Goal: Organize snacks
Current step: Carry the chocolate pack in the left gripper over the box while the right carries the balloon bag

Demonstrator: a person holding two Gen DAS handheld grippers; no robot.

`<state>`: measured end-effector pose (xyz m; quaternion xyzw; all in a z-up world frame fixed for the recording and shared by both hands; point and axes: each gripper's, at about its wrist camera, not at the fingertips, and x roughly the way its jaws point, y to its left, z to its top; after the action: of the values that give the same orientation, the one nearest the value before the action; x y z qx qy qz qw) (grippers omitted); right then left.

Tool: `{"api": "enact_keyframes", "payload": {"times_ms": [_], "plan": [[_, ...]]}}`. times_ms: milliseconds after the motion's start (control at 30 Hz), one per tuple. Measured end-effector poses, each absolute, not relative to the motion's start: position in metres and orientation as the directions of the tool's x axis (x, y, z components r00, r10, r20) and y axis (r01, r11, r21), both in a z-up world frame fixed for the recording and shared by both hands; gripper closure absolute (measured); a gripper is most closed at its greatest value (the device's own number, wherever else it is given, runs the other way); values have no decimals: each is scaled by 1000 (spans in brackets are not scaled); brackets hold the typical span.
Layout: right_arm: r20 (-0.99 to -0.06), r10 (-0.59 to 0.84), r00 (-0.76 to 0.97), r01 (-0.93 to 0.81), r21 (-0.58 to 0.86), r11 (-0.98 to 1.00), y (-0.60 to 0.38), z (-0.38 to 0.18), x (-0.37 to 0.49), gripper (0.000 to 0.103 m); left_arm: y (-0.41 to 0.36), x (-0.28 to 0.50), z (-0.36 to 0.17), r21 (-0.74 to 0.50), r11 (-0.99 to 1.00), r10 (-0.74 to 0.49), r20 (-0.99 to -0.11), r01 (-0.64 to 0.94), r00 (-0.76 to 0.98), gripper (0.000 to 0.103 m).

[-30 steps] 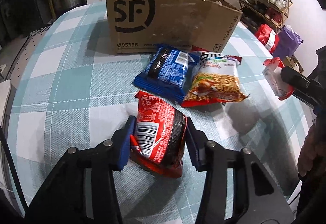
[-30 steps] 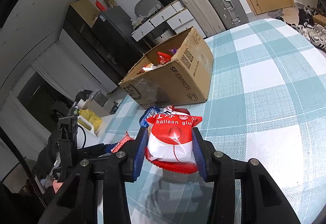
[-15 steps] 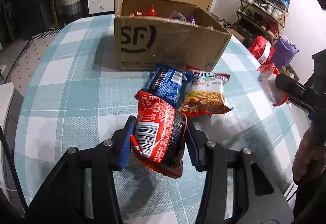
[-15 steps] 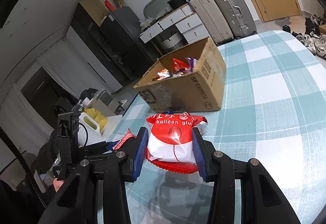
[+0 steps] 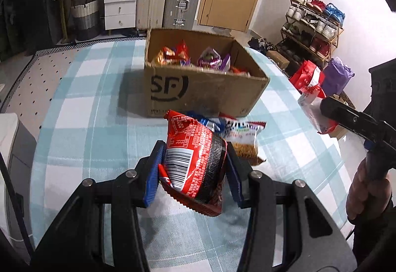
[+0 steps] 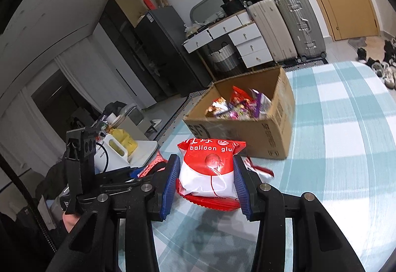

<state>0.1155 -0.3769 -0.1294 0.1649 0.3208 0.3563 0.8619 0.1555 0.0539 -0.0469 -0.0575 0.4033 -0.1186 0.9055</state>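
Your left gripper (image 5: 193, 168) clamps a red noodle packet (image 5: 193, 160) between its fingers; your right gripper (image 6: 206, 181) clamps a balloon-gum bag (image 6: 210, 173) (cardboard box (image 5: 198, 89) stands beyond both).

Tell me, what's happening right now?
Left gripper clamps red-black packet. Right gripper clamps balloon gum packet. Box ahead, path clear.

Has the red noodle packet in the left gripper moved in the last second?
Yes. The red noodle packet rose off the table; the cardboard box now shows its inside.
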Motion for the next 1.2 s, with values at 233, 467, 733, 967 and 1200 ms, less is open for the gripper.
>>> {"api": "enact_keyframes", "payload": {"times_ms": [233, 467, 733, 967, 1200], "plan": [[-435, 720, 541, -547, 468, 694, -367, -101, 130, 60, 60, 177, -19, -218, 957, -290, -702, 191, 651, 59], [-441, 710, 550, -577, 414, 704, -355, -73, 155, 60, 66, 203, 15, -231, 952, -307, -676, 203, 670, 59], [-444, 715, 540, -596, 398, 698, -340, -54, 186, 60, 63, 239, 43, -223, 949, -316, -671, 223, 671, 59], [-452, 705, 547, -579, 404, 709, -333, -47, 216, 60, 52, 277, 48, -229, 945, -328, -679, 235, 656, 59], [-472, 689, 550, -560, 405, 723, -328, -52, 243, 60, 36, 311, 49, -213, 942, -334, -684, 261, 648, 59]]}}
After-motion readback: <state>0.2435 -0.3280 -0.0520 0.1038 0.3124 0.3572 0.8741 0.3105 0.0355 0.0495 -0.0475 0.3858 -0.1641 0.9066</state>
